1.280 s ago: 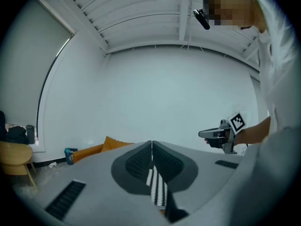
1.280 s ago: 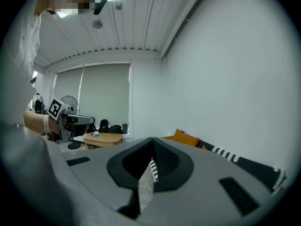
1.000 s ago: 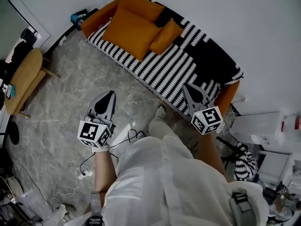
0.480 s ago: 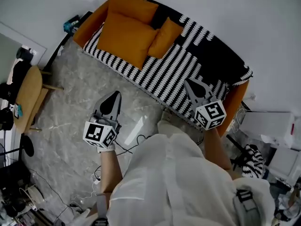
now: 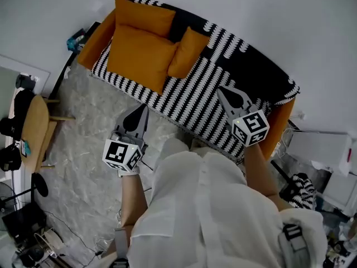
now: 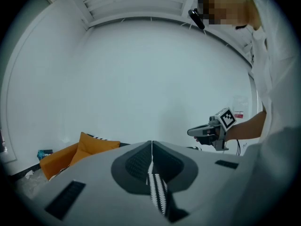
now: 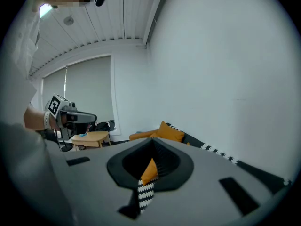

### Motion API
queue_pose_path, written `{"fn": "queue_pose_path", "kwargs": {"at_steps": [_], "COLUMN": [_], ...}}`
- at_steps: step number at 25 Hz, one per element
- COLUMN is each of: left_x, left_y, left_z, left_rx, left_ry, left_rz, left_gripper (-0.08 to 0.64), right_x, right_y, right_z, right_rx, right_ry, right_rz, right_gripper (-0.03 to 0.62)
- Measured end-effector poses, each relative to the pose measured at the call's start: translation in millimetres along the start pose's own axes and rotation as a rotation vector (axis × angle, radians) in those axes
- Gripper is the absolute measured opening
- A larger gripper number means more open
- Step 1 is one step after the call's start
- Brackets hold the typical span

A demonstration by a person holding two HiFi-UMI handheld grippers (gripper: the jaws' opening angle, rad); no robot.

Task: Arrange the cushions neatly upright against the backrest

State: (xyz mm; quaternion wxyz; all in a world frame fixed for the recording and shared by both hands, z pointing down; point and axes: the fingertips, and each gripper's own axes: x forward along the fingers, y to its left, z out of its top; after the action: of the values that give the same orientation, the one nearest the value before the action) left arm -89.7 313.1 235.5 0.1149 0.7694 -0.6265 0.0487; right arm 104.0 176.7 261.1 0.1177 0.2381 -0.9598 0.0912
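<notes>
The sofa (image 5: 212, 102) wears a black-and-white striped cover. A large orange cushion (image 5: 139, 54) lies flat on the seat at its left end. A second orange cushion (image 5: 144, 17) leans on the backrest behind it. A small orange cushion (image 5: 187, 52) lies tilted beside them. My left gripper (image 5: 142, 108) hovers shut and empty over the floor before the sofa's front edge. Over the seat's right half my right gripper (image 5: 222, 90) is held shut and empty. In the left gripper view the jaws (image 6: 151, 143) meet, with an orange cushion (image 6: 94, 145) beyond. The right gripper (image 7: 153, 141) points along the sofa.
A round wooden table (image 5: 30, 121) stands at the left on the marbled floor (image 5: 83, 149). Cables and gear (image 5: 33, 244) lie at the lower left. White boxes and clutter (image 5: 321, 155) crowd the right side beyond the orange sofa arm (image 5: 279, 124). A white wall (image 5: 268, 21) backs the sofa.
The person has stepped towards the sofa, so it lies closer under both grippers. The right gripper is now over the seat. Both grippers stayed shut and the cushions have not moved.
</notes>
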Motion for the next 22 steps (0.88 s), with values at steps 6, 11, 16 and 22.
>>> {"fn": "queue_pose_path", "kwargs": {"at_steps": [6,11,16,22], "left_x": [43,98,162,229], "left_y": [32,78,121,152], "left_z": [-8,-17,-15,-20], "left_rx": [-0.032,-0.060,-0.050,-0.035], "left_ry": [0.030,0.058,0.106,0.140], "left_rz": [-0.048,-0.125,-0.251,-0.372], "left_gripper": [0.015,0.015,0.015,0.015], "right_x": [29,78,135,202], "right_y": [-20,-45,-61,-84], "right_z": [-10,-23,-37,-60], "right_rx": [0.067,0.130,0.173,0.217], "right_ry": [0.030,0.079,0.140,0.185], "right_rz": [-0.030,-0.097,-0.165,-0.217], "right_gripper": [0.008,0.008,0.008,0.054]}}
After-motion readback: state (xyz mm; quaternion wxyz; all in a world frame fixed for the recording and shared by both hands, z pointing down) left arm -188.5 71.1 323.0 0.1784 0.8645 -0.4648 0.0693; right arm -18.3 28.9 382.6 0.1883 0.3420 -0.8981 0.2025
